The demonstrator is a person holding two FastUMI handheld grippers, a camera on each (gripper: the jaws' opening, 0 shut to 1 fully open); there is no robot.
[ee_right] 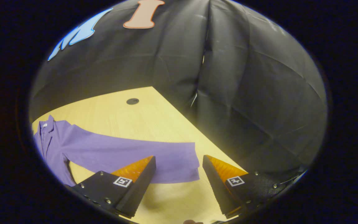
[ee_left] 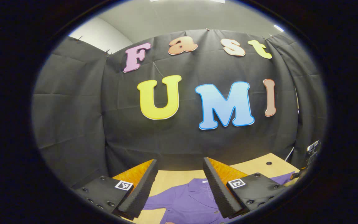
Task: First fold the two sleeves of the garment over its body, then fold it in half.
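Neither sleeve is folded yet. Right gripper (ee_right: 179, 174) hangs wide open, empty, the garment's (ee_right: 104, 149) sleeve cuff (ee_right: 185, 161) between its jaws (flat on the worktop (ee_right: 129, 115)); next it should drop and pinch. Left gripper (ee_left: 180, 183) gapes above the collar.

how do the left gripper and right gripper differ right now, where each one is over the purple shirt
The left gripper hangs over the purple collared shirt's collar and button placket, while the right gripper hangs over the outstretched sleeve's cuff end. The left gripper faces the black cloth wall almost level; the right gripper tilts down toward the light wooden table. Both are open, holding nothing.
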